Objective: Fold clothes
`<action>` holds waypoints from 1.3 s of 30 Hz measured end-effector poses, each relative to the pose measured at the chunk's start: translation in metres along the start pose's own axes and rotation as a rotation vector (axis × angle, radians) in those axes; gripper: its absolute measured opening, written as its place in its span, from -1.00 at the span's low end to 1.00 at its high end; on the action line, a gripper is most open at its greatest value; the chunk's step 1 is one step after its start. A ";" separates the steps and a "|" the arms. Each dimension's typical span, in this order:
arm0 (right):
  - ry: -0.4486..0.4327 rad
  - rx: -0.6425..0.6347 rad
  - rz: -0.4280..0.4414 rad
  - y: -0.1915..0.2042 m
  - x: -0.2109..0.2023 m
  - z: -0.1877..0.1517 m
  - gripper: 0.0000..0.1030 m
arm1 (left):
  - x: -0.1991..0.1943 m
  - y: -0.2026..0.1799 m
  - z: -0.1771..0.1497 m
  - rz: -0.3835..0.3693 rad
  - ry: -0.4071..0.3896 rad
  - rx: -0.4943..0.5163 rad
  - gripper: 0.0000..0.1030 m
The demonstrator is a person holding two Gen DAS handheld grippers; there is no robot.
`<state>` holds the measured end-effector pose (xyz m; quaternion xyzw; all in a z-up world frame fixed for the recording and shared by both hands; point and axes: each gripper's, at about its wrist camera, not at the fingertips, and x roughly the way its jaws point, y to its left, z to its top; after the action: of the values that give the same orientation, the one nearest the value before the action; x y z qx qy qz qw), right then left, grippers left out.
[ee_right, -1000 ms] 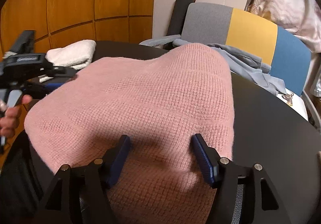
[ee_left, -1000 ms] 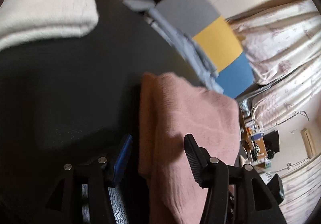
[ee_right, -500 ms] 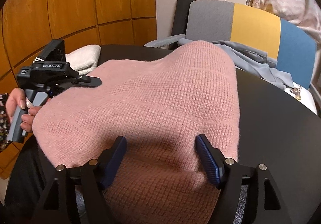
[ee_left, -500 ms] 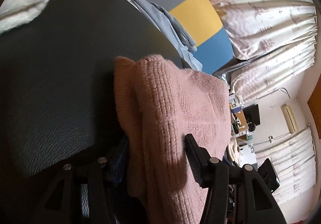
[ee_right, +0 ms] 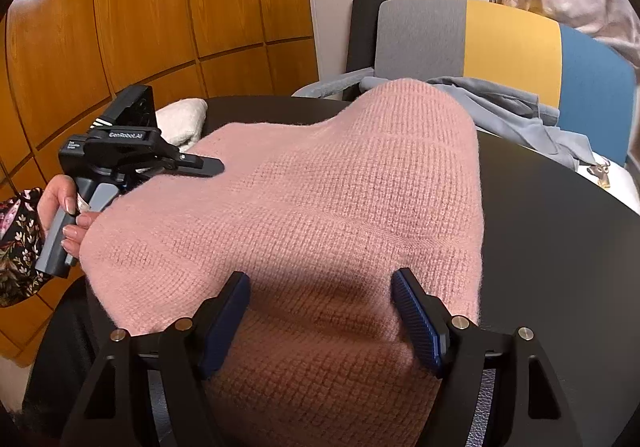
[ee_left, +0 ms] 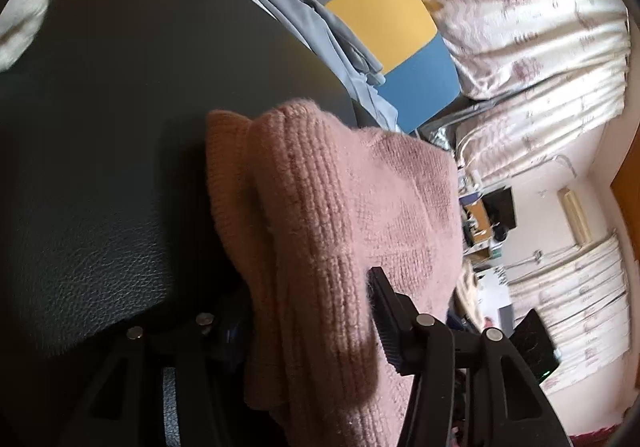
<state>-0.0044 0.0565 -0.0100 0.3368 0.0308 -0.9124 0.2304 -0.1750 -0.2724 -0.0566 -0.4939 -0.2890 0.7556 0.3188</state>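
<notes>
Round black leather-grain table (ee_right: 560, 231). Pink waffle-knit sweater (ee_right: 320, 207) humped across it, ribbed edge bunched. Right gripper (ee_right: 320, 321) spread wide over the near hem. Left gripper (ee_left: 308, 311) probably clamped on the ribbed edge; one finger hidden.

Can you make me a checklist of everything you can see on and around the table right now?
Surface: black table, leather-like grain.
Job's things: pink sweater spread on the table, one edge bunched up.
Clutter: white towel at the far left; grey garment draped at the far edge.
Grippers: left hand-held gripper has the sweater's bunched edge between its fingers; right hand-held gripper open over the sweater.
Cables: nothing seen.
Surroundings: grey, yellow and blue chair, wood panel wall, curtains.
</notes>
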 end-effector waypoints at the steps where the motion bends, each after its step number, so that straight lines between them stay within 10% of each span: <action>1: -0.002 0.011 0.013 -0.002 -0.001 0.001 0.49 | 0.001 -0.002 -0.001 0.010 -0.001 0.014 0.04; 6: -0.092 0.259 0.273 -0.045 -0.039 0.018 0.48 | 0.000 0.005 -0.004 -0.020 -0.020 0.009 -0.02; 8: -0.109 0.333 0.223 -0.072 -0.051 0.027 0.52 | 0.001 0.005 -0.004 -0.020 -0.019 0.014 -0.01; 16: 0.145 0.592 0.349 -0.151 0.004 0.014 0.52 | 0.001 0.016 0.005 -0.100 0.053 -0.033 -0.02; 26: 0.250 0.681 0.581 -0.147 0.067 0.028 0.56 | 0.004 0.012 0.004 -0.079 0.075 -0.007 -0.02; 39: 0.227 0.622 0.567 -0.127 0.093 0.044 0.54 | 0.008 -0.002 -0.003 0.013 0.000 0.036 0.04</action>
<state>-0.1490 0.1234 -0.0474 0.4836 -0.3142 -0.7360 0.3545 -0.1743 -0.2648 -0.0604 -0.4900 -0.2721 0.7626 0.3229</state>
